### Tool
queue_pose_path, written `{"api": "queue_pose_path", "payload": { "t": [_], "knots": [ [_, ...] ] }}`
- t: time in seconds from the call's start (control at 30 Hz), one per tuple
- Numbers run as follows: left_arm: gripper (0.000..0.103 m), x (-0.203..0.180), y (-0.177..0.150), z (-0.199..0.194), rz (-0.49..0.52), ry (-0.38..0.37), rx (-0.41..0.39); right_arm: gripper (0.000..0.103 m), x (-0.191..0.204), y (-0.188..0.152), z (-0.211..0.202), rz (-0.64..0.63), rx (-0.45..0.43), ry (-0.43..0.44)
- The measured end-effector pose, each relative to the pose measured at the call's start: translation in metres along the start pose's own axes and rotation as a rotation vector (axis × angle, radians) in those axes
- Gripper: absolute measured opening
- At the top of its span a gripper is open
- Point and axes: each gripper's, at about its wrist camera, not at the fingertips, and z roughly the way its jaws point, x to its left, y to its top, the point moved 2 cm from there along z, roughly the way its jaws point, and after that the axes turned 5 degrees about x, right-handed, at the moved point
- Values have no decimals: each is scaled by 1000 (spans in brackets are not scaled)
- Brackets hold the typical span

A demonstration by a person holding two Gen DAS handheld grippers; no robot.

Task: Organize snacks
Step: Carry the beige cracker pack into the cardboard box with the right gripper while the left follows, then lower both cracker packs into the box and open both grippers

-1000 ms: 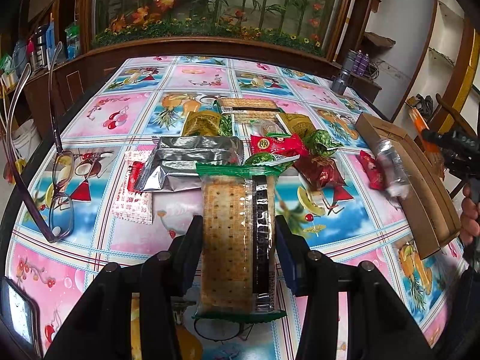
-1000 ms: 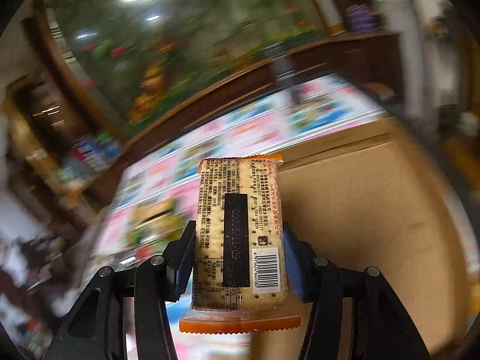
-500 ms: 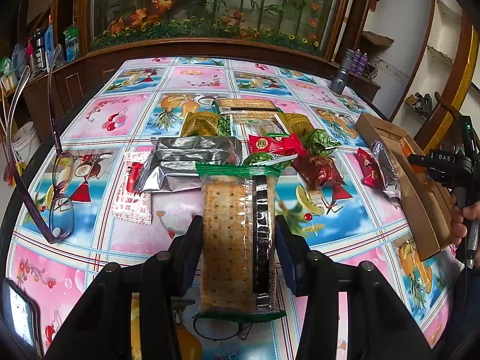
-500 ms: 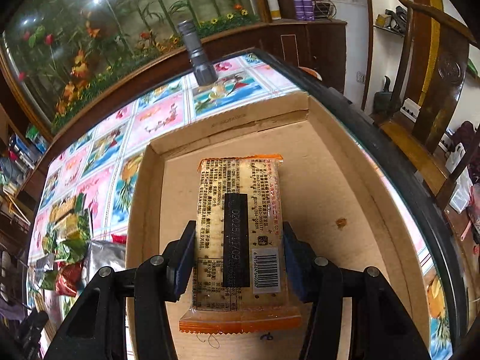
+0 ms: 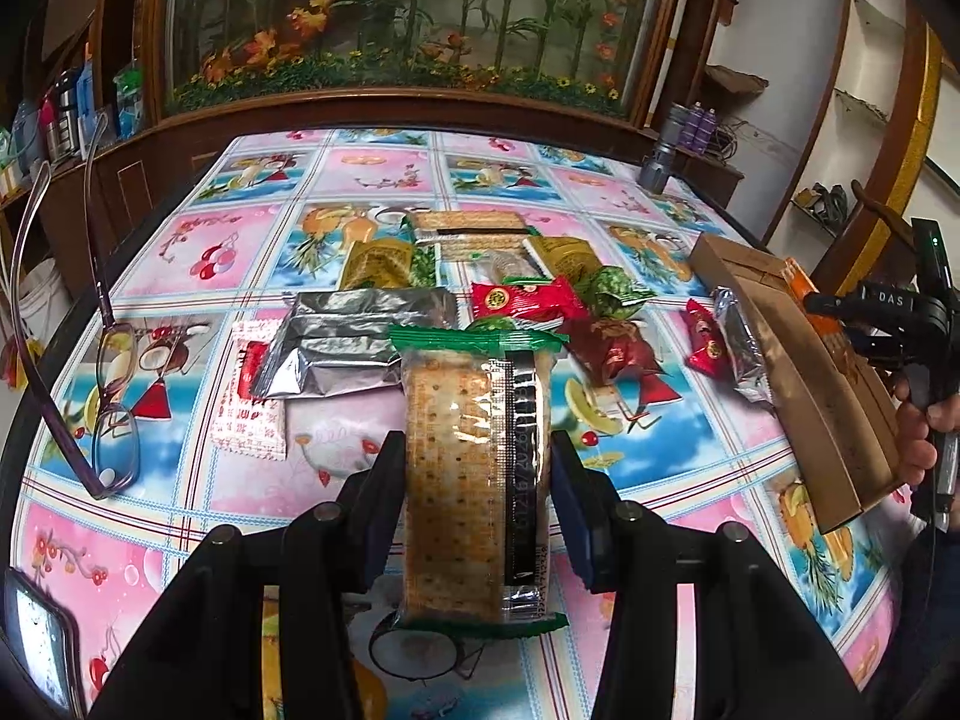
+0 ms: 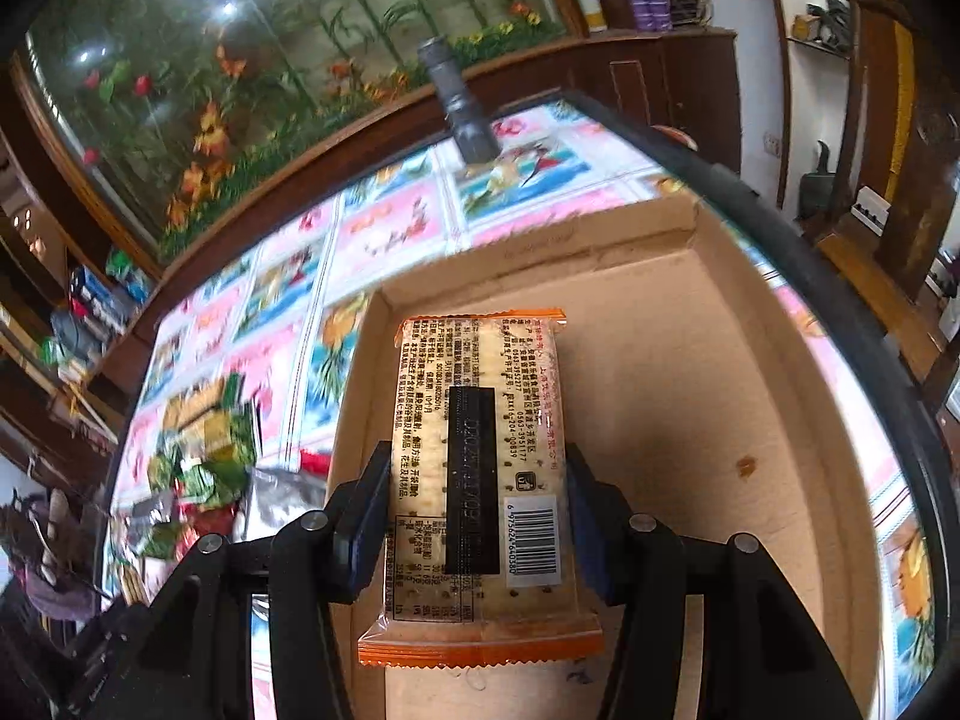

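My left gripper [image 5: 477,474] is shut on a green-edged cracker pack [image 5: 474,468] and holds it above the table, near the front edge. My right gripper [image 6: 477,492] is shut on an orange-edged cracker pack [image 6: 480,480] and holds it inside the cardboard box [image 6: 720,420], along its left wall. The box also shows at the right in the left wrist view [image 5: 804,396], with the right gripper [image 5: 840,324] over it. A pile of snack packs [image 5: 480,294] lies mid-table: silver pouches [image 5: 354,336], red packs [image 5: 522,300], green and yellow ones.
Purple glasses [image 5: 114,396] lie at the table's left. A grey flashlight [image 6: 459,102] stands at the far edge beyond the box. A silver pouch [image 5: 735,342] and a red pack [image 5: 705,348] lie against the box's left side. Wooden cabinets surround the table.
My right gripper has swung over the box and come down with its orange-edged pack toward the box's left wall. My left gripper has held still with its pack.
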Motion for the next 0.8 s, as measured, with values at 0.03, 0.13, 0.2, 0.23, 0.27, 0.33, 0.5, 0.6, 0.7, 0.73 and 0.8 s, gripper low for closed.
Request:
{"api": "queue_pose_path", "payload": {
  "t": [0.03, 0.13, 0.2, 0.23, 0.27, 0.33, 0.5, 0.6, 0.7, 0.73, 0.8],
  "knots": [
    [45, 0, 0, -1, -5, -11, 0, 57, -1, 1, -1, 6, -7, 16],
    [45, -3, 4, -4, -20, -30, -2, 57, -3, 8, -6, 23, -18, 45],
    [45, -13, 11, -8, -17, -46, 2, 57, -6, 16, -10, 51, -29, 58],
    [45, -18, 15, -9, -5, -50, 1, 57, -6, 22, -12, 57, -33, 64],
    [45, -29, 21, -11, 17, -52, -6, 57, -6, 29, -14, 55, -39, 66],
    [44, -51, 34, -14, 51, -63, -11, 57, -5, 41, -14, 38, -43, 43],
    [33, -131, 70, 0, 117, -180, 26, 57, -22, 58, -3, 34, -25, 36],
    [33, -176, 82, 19, 148, -228, 49, 57, -35, 57, 1, 59, -3, 79],
    [31, -215, 88, 42, 188, -246, 82, 57, -48, 57, 9, 84, 8, 38],
    [31, -222, 87, 49, 198, -241, 103, 57, -50, 55, 11, 84, 15, 26],
    [32, -222, 82, 55, 211, -232, 126, 57, -55, 55, 15, 102, 35, 48]
  ]
}}
